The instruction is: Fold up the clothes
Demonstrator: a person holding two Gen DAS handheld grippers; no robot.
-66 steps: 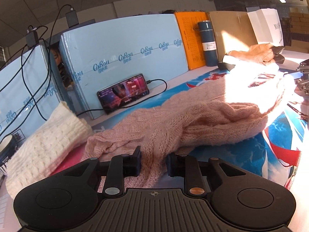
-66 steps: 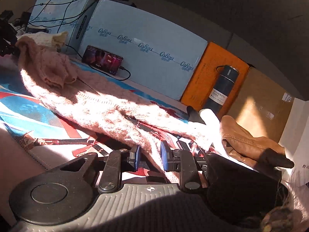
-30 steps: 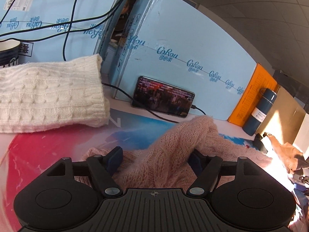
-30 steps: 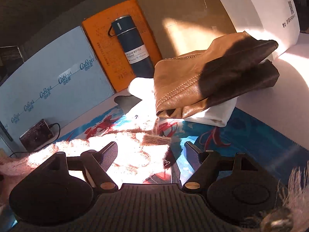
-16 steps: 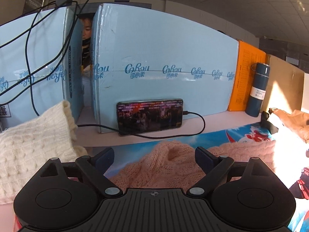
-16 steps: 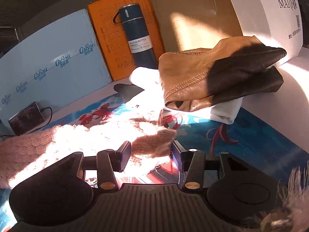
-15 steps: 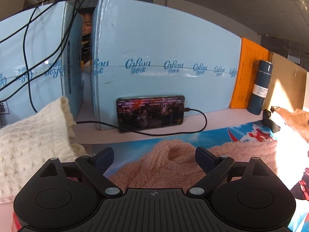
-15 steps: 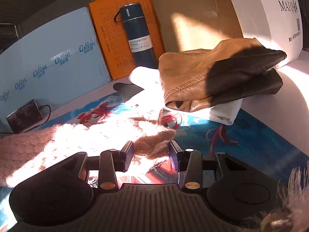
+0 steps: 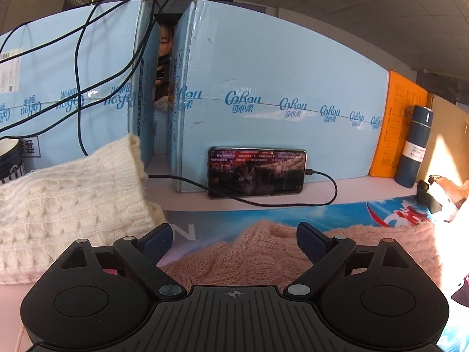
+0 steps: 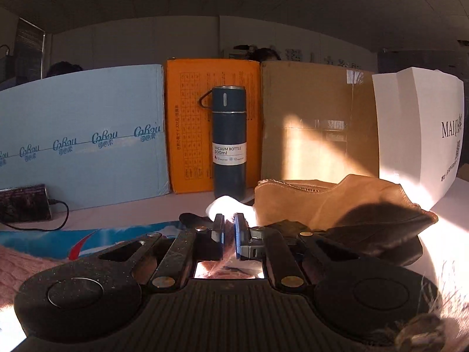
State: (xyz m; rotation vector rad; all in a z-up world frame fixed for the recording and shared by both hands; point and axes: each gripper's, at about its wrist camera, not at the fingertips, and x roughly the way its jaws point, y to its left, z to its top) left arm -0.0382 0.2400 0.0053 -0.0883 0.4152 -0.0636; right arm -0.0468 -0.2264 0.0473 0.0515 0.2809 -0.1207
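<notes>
A fuzzy pink knit sweater (image 9: 255, 255) lies across the printed blue mat (image 9: 351, 211), stretching from the left wrist view toward the sunlit right. My left gripper (image 9: 233, 233) hovers just over its near hump, open wide, with the pads clear of the knit. In the right wrist view my right gripper (image 10: 229, 224) is closing down to shut, and a tuft of the pink sweater's edge (image 10: 229, 236) is pinched between the pads. More of the pink sweater (image 10: 17, 267) trails off at the lower left.
A folded cream knit (image 9: 67, 202) lies at the left beside a mug (image 9: 10, 158). A phone (image 9: 256, 171) with its cable leans on blue boxes (image 9: 278, 88). A blue vacuum bottle (image 10: 228, 140) stands behind a tan leather garment (image 10: 337, 202) on white cloth (image 10: 225, 205).
The right jaws closed from wide onto the sweater's edge, and that gripper rose and rolled level. The left jaws spread wider, off the pink knit, and its view levelled.
</notes>
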